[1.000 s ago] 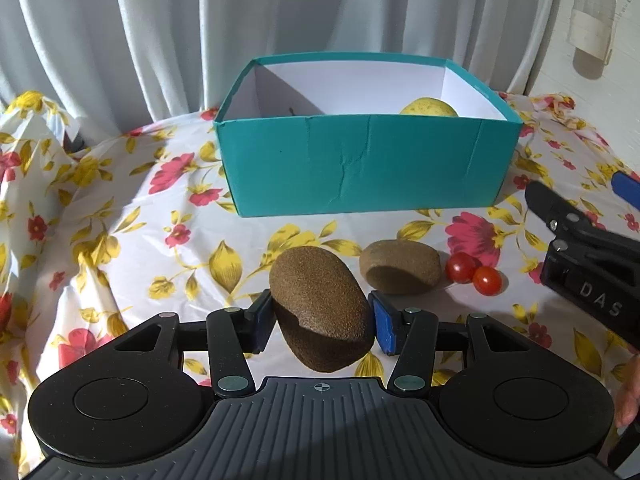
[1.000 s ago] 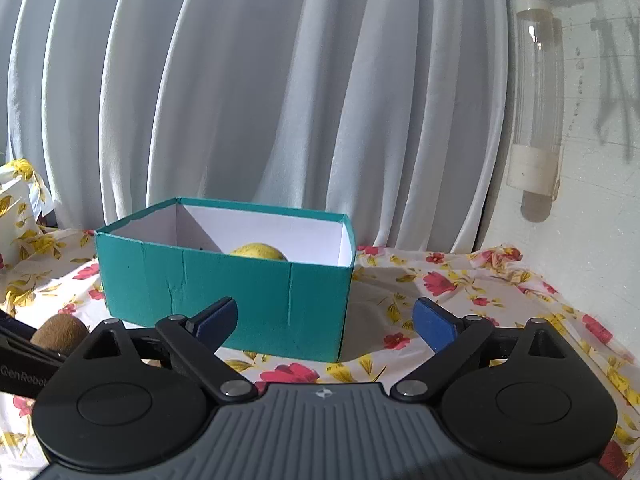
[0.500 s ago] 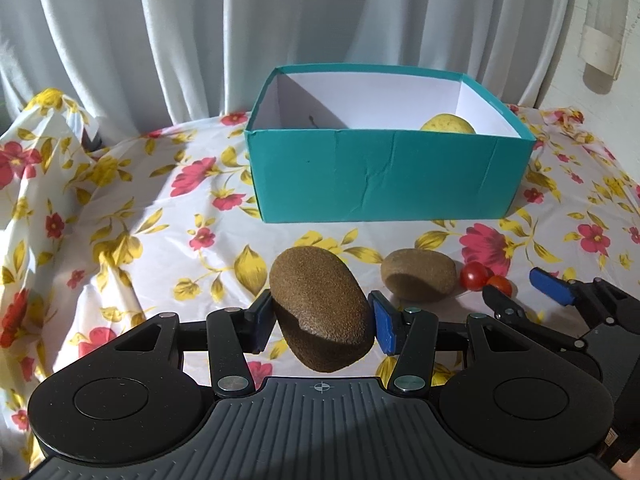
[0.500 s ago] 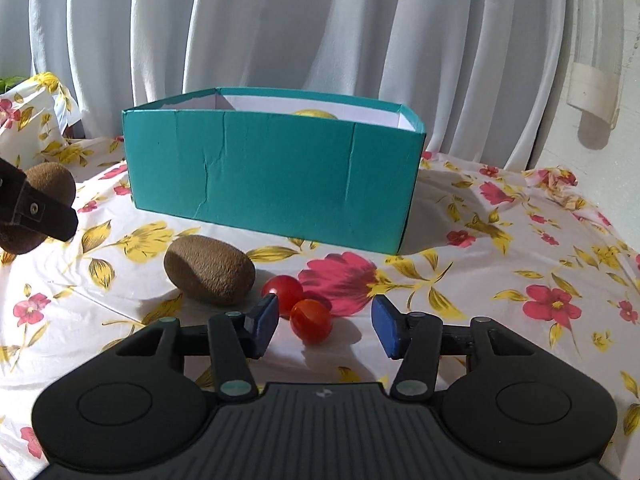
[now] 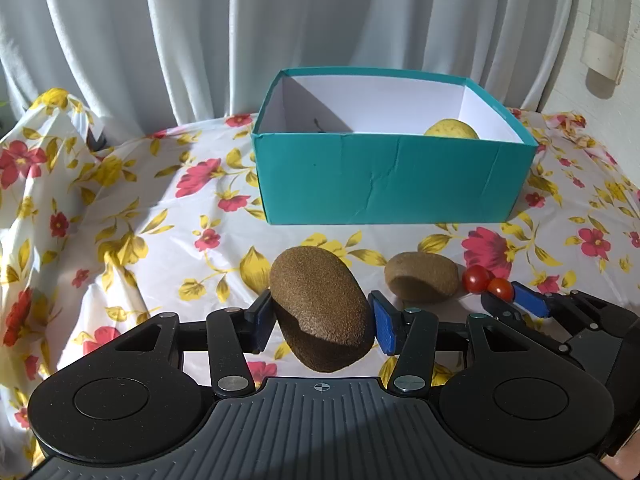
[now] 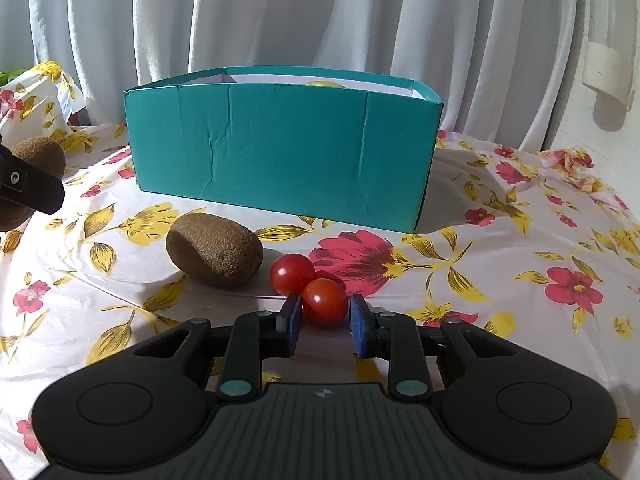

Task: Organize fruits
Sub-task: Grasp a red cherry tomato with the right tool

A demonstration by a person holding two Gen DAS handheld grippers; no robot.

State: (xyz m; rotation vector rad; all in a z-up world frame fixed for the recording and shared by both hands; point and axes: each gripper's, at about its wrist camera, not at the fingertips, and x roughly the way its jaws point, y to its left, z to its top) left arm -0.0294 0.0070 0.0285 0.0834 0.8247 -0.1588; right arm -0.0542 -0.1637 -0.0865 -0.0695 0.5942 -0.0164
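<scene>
Left gripper pinches kiwi, long axis near-right to far-left; right gripper jaws just closing, pinching near tomato.

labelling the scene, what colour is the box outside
Teal outside, white inside; the box shows best in the right wrist view.

Left gripper jaws clamped on a kiwi, right gripper jaws just closed on a cherry tomato

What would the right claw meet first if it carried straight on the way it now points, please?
Probably the second cherry tomato, just beyond the one that the right claw has closed on. Past that stands the teal box. Depth is hard to judge through the fisheye view.
</scene>
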